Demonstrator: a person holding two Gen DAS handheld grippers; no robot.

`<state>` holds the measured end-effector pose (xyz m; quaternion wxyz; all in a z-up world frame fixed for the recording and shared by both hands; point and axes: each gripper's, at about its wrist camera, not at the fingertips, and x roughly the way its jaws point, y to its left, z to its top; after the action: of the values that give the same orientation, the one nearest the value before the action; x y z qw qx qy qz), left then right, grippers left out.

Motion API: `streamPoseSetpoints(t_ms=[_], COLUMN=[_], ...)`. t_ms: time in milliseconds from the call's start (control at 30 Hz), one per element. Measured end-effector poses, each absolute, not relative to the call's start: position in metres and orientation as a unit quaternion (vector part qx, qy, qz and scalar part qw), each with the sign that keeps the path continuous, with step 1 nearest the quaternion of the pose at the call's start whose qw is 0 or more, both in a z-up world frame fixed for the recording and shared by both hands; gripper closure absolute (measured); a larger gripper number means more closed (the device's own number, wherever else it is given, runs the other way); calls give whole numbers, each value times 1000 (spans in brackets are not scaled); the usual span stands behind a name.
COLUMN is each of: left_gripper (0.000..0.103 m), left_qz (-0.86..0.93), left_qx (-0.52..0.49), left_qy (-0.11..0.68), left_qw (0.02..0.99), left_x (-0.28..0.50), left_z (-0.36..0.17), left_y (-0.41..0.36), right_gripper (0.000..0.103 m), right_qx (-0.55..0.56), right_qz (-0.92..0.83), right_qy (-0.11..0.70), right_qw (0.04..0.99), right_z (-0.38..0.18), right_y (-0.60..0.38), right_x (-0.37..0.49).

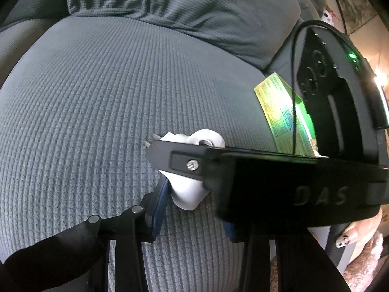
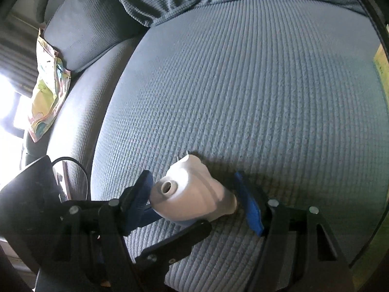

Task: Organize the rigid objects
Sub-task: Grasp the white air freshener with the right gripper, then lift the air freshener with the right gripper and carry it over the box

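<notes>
A white plug adapter [image 1: 187, 194] with two metal prongs is just above the grey sofa seat [image 1: 102, 102]. My left gripper [image 1: 187, 189] grips its lower end: the left blue pad [image 1: 160, 202] presses its side, and the other pad is mostly hidden behind the right gripper's black body [image 1: 291, 185]. In the right wrist view the adapter [image 2: 194, 194] sits crosswise in my right gripper [image 2: 195, 192], and both of its blue pads [image 2: 250, 209] touch the adapter's ends. A finger [image 2: 175, 241] of the left gripper reaches in from below.
A green and yellow box [image 1: 282, 112] lies on the seat to the right, beside the right gripper's body. A colourful pouch [image 2: 46, 92] leans at the sofa's left end. Back cushions [image 1: 184, 7] rise behind the seat. A painted fingernail [image 1: 345, 239] shows at lower right.
</notes>
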<state>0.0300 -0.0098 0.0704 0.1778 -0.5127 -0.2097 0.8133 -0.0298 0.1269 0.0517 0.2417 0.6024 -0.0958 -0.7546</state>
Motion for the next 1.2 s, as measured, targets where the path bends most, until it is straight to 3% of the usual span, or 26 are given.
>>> streamPoseSetpoints(t_ms=[67, 167, 433, 1200], left_gripper=[63, 64, 64, 64], left_qz=[814, 821, 836, 886], left_qx=[-512, -508, -491, -381], left_qy=[-206, -187, -163, -100], left_qw=[182, 179, 185, 243], left_x=[31, 32, 38, 65], left_z=[70, 71, 84, 190], left_y=[-8, -4, 0, 50], right_gripper=[33, 44, 44, 44], right_qx=[597, 590, 556, 402], right_qz=[-759, -769, -794, -891], right_qy=[-90, -62, -54, -48], right_qw=[245, 238, 241, 205], right_z=[53, 54, 73, 183], right_y=[126, 121, 127, 186], right_x=[-28, -24, -14, 39])
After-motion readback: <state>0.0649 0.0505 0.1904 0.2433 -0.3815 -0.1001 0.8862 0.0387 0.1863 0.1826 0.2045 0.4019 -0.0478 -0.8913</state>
